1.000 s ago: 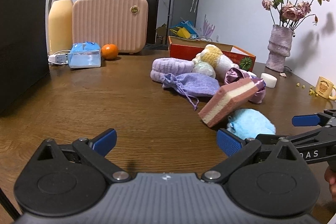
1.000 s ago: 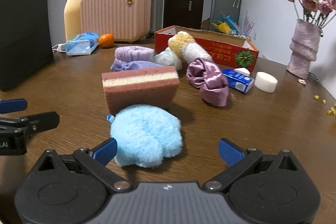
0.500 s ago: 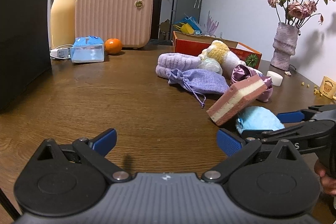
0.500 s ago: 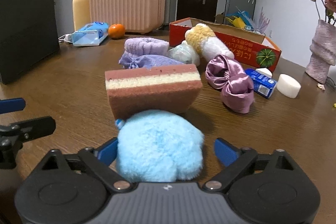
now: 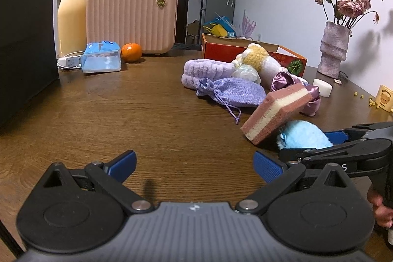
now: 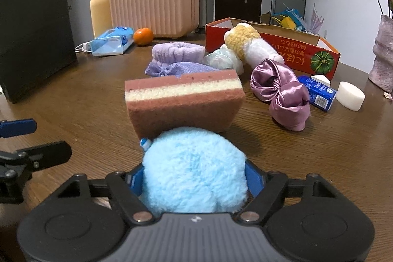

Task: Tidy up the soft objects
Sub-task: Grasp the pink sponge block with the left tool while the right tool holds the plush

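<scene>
My right gripper [image 6: 194, 178] is shut on a fluffy light-blue puff [image 6: 194, 171], squeezed between its blue pads; the puff also shows in the left wrist view [image 5: 304, 135]. A pink-and-cream sponge [image 6: 183, 102] leans on the puff just beyond it. Behind lie a lilac drawstring pouch [image 6: 172, 69], a lilac towel roll [image 6: 178, 50], a satin mauve scrunchie [image 6: 282, 92] and a yellow-and-white plush [image 6: 248, 43]. My left gripper [image 5: 195, 163] is open and empty, low over bare wooden table to the left of the puff.
An open red cardboard box [image 6: 307, 50] stands behind the pile. A pink case [image 5: 131, 19], yellow flask [image 5: 71, 19], tissue pack [image 5: 102, 59] and orange [image 5: 131, 52] are at the back left. A black bag [image 5: 24, 36] stands left; a vase [image 5: 334, 50] and mug [image 5: 384, 101] right.
My right gripper moved forward around the blue puff and closed on it. The sponge now leans against the puff. The left gripper stayed open, shifting slightly.
</scene>
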A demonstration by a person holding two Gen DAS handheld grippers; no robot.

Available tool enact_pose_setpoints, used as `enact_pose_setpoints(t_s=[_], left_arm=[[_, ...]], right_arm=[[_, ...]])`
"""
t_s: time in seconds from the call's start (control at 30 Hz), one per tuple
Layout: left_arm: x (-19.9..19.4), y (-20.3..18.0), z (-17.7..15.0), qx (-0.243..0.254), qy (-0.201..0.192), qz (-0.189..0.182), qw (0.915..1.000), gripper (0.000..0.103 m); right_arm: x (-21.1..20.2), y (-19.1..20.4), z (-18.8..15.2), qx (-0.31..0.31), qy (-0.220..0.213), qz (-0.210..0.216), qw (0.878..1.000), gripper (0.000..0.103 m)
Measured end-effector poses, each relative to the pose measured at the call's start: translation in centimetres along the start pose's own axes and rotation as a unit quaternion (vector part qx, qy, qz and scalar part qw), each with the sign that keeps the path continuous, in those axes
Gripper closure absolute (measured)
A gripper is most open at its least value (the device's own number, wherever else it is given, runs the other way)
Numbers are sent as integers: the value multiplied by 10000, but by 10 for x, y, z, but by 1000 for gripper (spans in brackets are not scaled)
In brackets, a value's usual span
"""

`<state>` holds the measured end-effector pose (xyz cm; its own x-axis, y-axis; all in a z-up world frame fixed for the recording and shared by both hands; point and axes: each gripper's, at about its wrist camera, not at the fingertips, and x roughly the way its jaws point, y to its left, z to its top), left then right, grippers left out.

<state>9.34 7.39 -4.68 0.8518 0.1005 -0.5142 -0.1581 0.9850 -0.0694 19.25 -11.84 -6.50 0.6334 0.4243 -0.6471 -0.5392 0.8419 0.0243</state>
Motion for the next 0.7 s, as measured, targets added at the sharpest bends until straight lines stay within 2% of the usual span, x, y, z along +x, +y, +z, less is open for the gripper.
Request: enact_pose_setpoints(t_s=[0.47, 0.7], left_arm=[[4, -8, 22, 309, 14, -167, 9994, 0], [20, -18, 39, 704, 6, -357, 9969, 0]], right_arm=[[-11, -12, 2, 217, -392, -3, 9990, 26], [-18, -22, 1, 362, -574, -84, 9977, 26]])
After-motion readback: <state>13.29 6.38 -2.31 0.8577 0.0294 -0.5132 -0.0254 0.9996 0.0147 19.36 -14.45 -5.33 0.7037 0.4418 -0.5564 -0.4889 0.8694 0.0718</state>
